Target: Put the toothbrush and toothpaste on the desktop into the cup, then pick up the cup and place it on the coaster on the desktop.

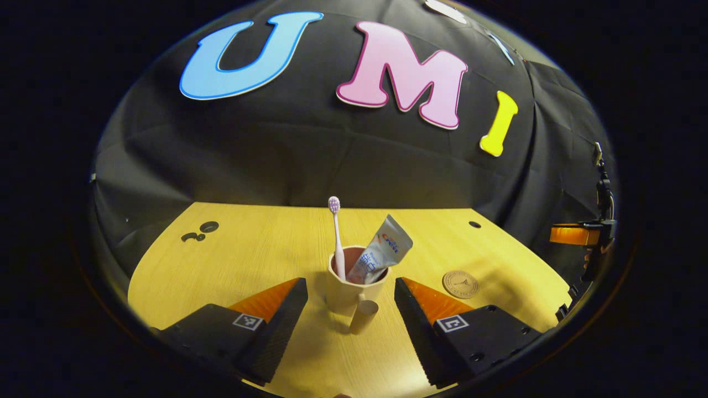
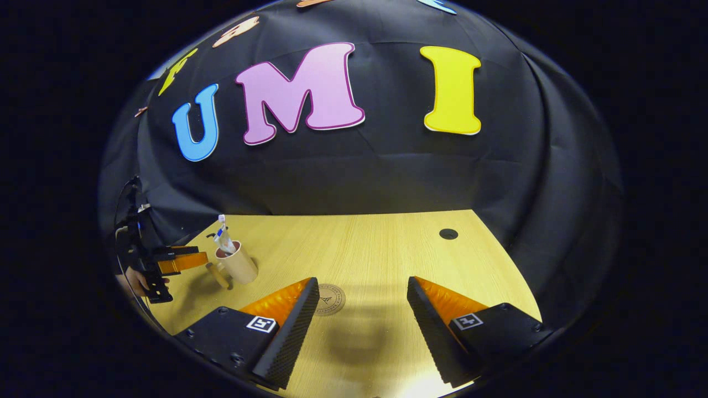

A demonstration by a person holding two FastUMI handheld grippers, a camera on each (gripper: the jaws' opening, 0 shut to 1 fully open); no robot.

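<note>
In the left gripper view, the left gripper (image 1: 350,298) has its fingers spread wide at the bottom of the frame, one on each side of a cream plastic cup with a reddish inside and a stubby handle (image 1: 347,287), touching neither wall. The cup stands upright at centre on the light wooden desktop (image 1: 249,249); a white toothbrush with a pink-bristled head (image 1: 336,232) stands in it, and a white squeezed toothpaste tube (image 1: 381,251) leans to the right in it. A round brown embossed coaster (image 1: 460,284) lies right of the cup, apart from it. Dark round holes (image 1: 209,226) mark the desktop's upper left.

In the right gripper view, the right gripper (image 2: 362,309) is parted wide over bare wood, the coaster partly hidden behind its left finger (image 2: 293,326). The cup sits at far left.
</note>
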